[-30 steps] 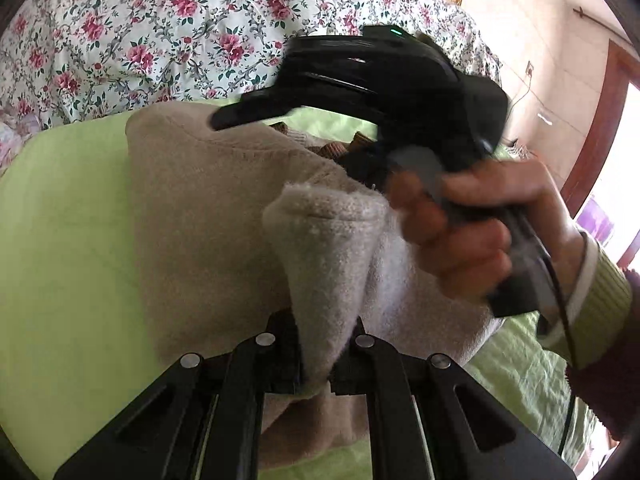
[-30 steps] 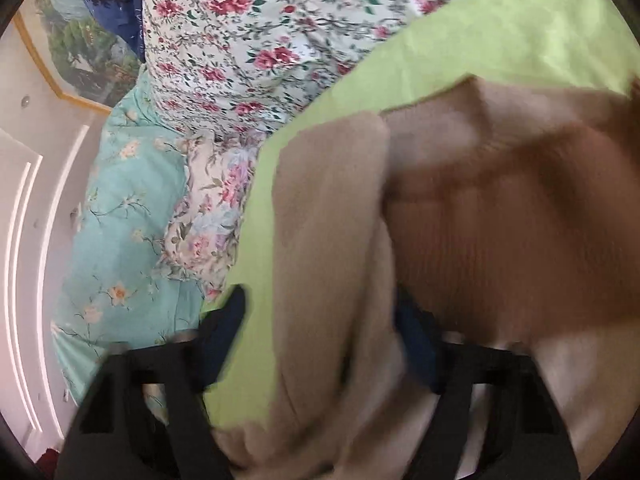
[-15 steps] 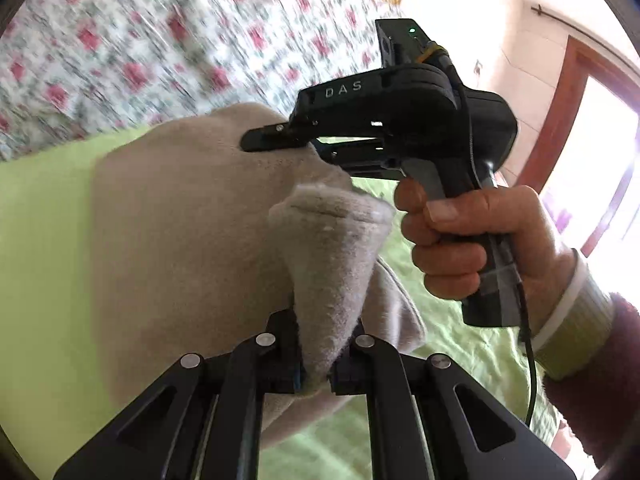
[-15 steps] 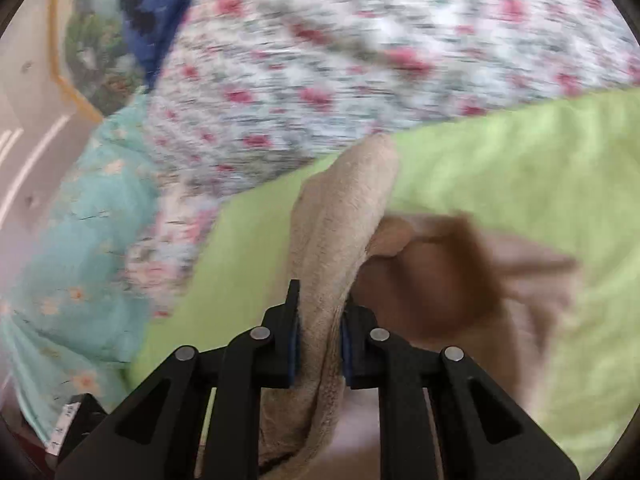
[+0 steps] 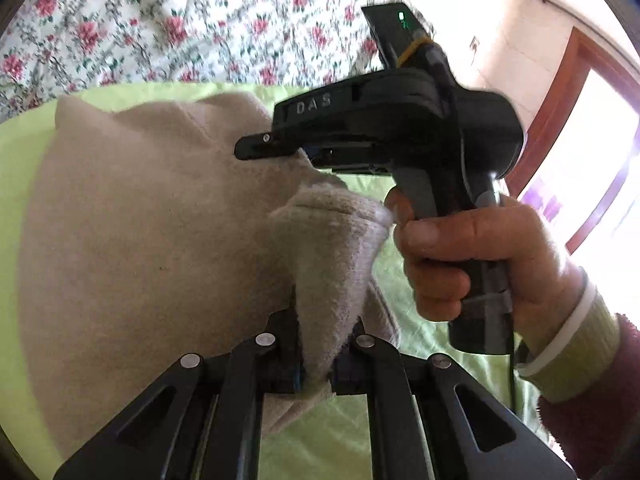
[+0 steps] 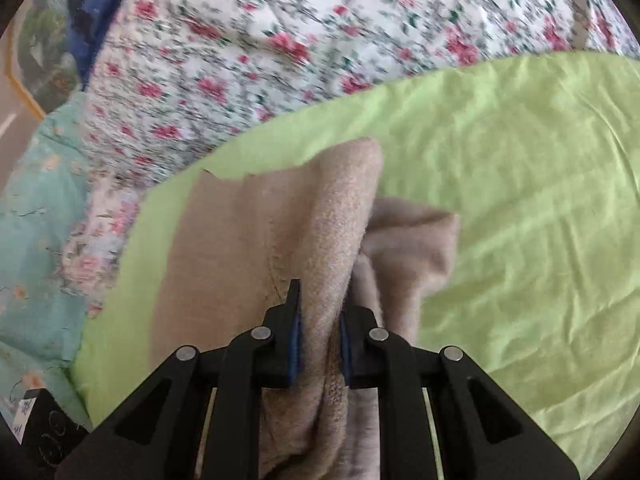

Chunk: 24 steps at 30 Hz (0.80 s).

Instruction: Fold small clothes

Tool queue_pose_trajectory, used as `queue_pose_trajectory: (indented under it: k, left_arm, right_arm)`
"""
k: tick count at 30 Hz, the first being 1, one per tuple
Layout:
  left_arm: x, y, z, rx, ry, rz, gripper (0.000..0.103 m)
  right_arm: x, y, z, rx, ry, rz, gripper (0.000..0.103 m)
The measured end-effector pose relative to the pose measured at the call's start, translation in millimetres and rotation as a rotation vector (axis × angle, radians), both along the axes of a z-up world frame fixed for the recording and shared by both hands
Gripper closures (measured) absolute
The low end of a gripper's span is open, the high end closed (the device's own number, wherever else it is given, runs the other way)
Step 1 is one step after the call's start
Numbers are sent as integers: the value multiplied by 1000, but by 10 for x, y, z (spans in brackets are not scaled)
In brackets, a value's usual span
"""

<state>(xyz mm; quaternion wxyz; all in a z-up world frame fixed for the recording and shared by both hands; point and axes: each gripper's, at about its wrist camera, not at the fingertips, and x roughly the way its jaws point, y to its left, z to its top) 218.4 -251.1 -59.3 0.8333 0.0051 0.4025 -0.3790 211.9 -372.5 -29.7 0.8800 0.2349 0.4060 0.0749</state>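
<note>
Both grippers clamped on beige garment over green sheet.
Left gripper (image 5: 316, 364) and right gripper (image 6: 318, 344) each pinch a fold of the beige garment (image 5: 140, 240), which lies on the green sheet (image 6: 520, 200), near the floral quilt (image 6: 320, 40).

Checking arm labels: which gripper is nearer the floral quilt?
Right. The right gripper grips the beige garment at its edge toward the floral quilt; the left gripper grips the near edge.

Beige garment (image 6: 248, 240) on a lime-green sheet (image 6: 520, 184); white quilt (image 6: 280, 40) with pink roses, teal flowered bedding (image 6: 36, 216) beside.
</note>
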Motion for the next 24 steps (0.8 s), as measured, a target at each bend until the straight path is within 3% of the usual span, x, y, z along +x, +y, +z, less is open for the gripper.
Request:
queue_pose_trajectory:
  k: [4,8,9,10,12,15,20,24]
  left_arm:
    - [-39,16,-74,30,10,-15,90]
    - [-135,203,6,-9,42,-49,69]
    - [-186,292,46,-21,48,-55,61]
    - [-223,380,87,-39,48,-57,58]
    - [-300,565,170,-42,39,-29,37]
    - [-252,849,233,-44,36,42,21]
    - [168,1295,158,-59,107,190,18]
    - [615,1447,-50,-122,247,224,18]
  right_arm:
    - [-85,-25,-106,-21,22,-25,83]
    - [-230,-22,-50,-15,18,-62,76]
    - [-284,-37,-34,-4,14,-69,64]
    - [-339,-49,-18,13,8,-78,41]
    - [-459,-89,4,31,-13,-114,23]
    - [-557,-129,-8,65,-23,-110,23]
    - [-527,-158,-122,127,15,-85,23]
    - [-407,-161,-248,170,54,-63,23]
